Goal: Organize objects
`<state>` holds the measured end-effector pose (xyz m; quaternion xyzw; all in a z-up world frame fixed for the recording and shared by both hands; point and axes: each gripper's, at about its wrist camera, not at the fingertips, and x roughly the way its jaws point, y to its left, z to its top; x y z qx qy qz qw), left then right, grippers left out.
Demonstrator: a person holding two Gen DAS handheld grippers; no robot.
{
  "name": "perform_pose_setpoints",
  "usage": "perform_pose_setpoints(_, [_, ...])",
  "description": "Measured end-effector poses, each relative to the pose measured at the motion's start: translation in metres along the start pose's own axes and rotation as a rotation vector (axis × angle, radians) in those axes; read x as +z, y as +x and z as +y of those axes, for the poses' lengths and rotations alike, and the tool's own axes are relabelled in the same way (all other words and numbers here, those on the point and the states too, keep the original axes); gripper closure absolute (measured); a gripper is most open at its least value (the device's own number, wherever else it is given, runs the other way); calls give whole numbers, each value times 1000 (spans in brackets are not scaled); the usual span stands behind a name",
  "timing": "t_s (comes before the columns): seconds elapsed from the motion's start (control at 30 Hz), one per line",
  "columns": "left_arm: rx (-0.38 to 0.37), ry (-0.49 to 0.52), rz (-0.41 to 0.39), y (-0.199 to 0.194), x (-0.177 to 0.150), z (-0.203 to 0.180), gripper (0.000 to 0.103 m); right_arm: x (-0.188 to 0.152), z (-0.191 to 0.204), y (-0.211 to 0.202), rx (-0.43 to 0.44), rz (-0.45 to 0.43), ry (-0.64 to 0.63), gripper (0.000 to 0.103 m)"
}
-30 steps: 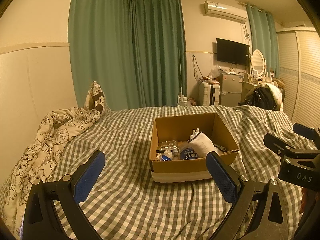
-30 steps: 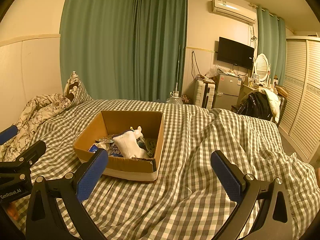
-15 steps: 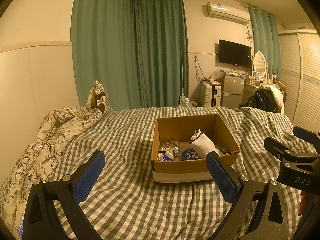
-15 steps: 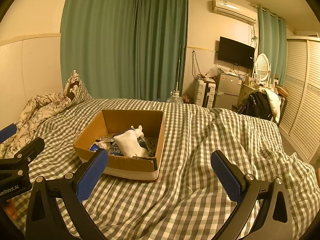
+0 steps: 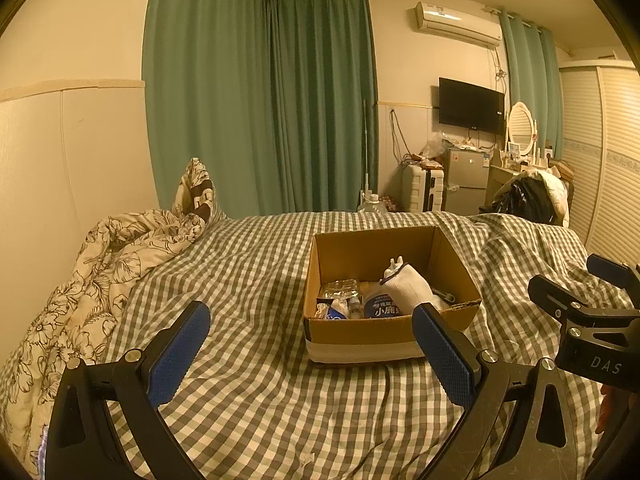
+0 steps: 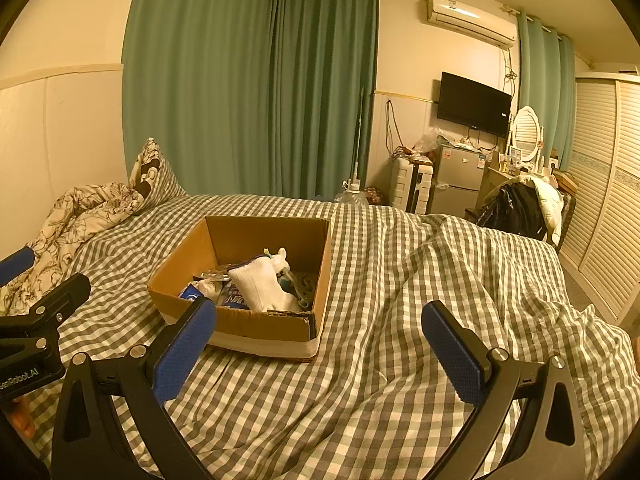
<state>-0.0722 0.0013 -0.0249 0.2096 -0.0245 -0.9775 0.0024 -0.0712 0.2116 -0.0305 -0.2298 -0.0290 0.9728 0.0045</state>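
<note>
Left gripper (image 5: pixel 310 350), black frame with blue textured pads: jaws spread wide, holding nothing, touching nothing, hovering above the bedcover.

Right gripper (image 6: pixel 320 346), same build: jaws likewise spread wide and empty, hovering beside the left one.

Open brown cardboard box with a pale taped base (image 5: pixel 384 330): rests on the bed just ahead of both grippers; slightly right of centre in the left view, left of centre in the right view (image 6: pixel 256 320). Apart from both sets of pads.

Box contents: a white knitted sock-like item (image 5: pixel 404 290) lying on top, a blue-labelled white container (image 5: pixel 378 306), a clear plastic packet (image 5: pixel 339 289), and small items too jumbled to identify.

Surface: grey-and-white checked bedcover (image 5: pixel 248 380), rumpled.

Floral-print duvet (image 5: pixel 100 264): bunched at the left edge against the cream wall.

Room: green floor-length curtains (image 5: pixel 260 100), wall-mounted black television (image 5: pixel 471 106), white air conditioner (image 5: pixel 458 24), small silver fridge (image 5: pixel 466 180), louvred wardrobe doors (image 6: pixel 604 184).
</note>
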Motion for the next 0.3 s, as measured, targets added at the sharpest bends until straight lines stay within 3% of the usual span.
perform_pose_setpoints(0.3, [-4, -8, 3, 0, -2, -1, 0, 0, 0, 0, 1, 2, -1, 0])
